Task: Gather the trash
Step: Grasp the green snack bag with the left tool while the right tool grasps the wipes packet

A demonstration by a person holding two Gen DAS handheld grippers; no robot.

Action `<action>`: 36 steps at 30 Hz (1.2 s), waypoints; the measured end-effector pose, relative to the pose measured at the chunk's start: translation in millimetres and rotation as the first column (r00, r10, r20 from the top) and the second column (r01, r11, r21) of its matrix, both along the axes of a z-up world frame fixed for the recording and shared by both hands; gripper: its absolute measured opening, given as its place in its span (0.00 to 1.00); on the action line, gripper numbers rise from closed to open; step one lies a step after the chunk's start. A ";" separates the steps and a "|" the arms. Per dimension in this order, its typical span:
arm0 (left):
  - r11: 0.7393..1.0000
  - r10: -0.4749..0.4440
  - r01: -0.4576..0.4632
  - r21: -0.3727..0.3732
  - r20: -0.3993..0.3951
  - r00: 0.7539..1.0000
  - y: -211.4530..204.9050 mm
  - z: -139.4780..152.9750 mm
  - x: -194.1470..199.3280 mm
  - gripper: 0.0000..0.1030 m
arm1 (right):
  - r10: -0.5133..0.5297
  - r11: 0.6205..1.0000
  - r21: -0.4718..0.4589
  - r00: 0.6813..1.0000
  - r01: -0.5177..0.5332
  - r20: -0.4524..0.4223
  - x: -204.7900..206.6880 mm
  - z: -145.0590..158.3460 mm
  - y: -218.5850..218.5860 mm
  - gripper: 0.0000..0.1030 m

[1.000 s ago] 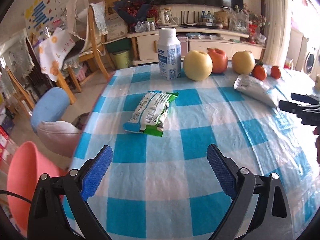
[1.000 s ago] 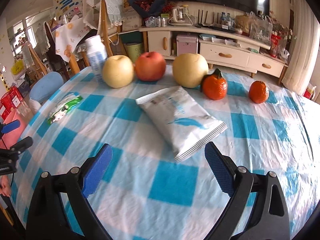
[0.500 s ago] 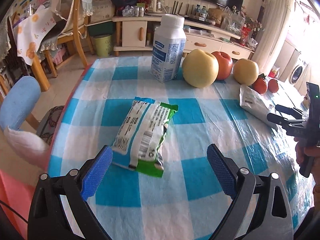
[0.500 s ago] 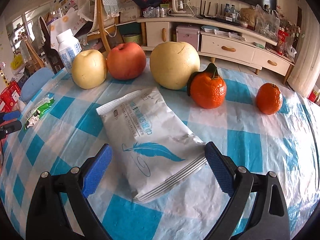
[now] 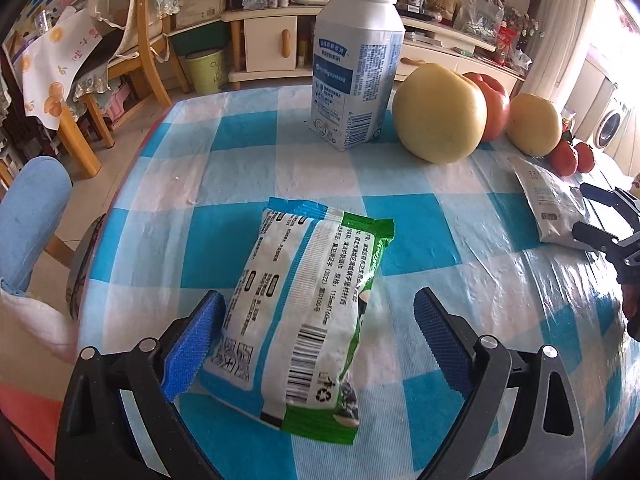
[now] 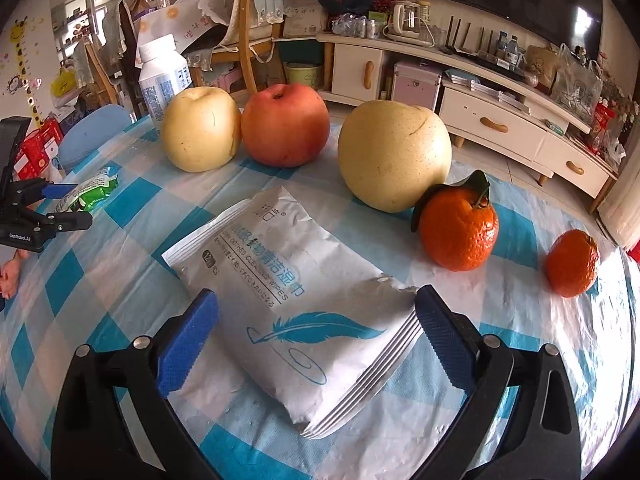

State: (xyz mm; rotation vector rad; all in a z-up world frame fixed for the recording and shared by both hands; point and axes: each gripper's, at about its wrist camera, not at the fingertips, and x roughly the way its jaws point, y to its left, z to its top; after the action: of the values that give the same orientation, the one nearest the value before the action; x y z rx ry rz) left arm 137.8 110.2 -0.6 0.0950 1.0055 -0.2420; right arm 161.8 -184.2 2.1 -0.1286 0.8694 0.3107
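Right wrist: right gripper [image 6: 316,326] fingers opening astride wipes pack [image 6: 296,304].

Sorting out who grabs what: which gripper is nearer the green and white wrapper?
Left. The left gripper has its jaws open around the green and white wrapper on the table. The right gripper is across the table, its jaws opening around the white wipes packet.

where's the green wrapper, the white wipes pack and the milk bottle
green wrapper [image 5: 304,312], left wrist view, printed back panel
white wipes pack [image 6: 296,304], right wrist view, front face
milk bottle [image 5: 356,68], left wrist view, blue label
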 end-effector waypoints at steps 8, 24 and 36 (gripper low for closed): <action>1.000 0.007 -0.008 0.027 0.022 1.000 -4.9 -2.6 -1.4 0.92 | 0.171 0.980 0.116 0.980 -0.159 -0.100 -9.4 2.3 10.7 0.97; 1.000 -0.018 0.017 0.023 0.051 0.999 -11.2 -1.3 -6.8 0.84 | 0.243 0.969 -0.043 0.970 -0.243 -0.019 1.7 1.9 55.1 0.96; 1.000 0.005 -0.005 0.010 0.084 0.996 -23.0 2.7 -14.0 0.57 | 0.252 0.965 -0.070 0.968 -0.252 -0.015 0.8 -9.8 65.3 0.81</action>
State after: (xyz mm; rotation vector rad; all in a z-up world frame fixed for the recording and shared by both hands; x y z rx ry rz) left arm 123.7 87.2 2.0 0.1109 0.9238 -0.2267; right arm 162.6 -119.0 -7.7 -0.3067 0.8714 0.5183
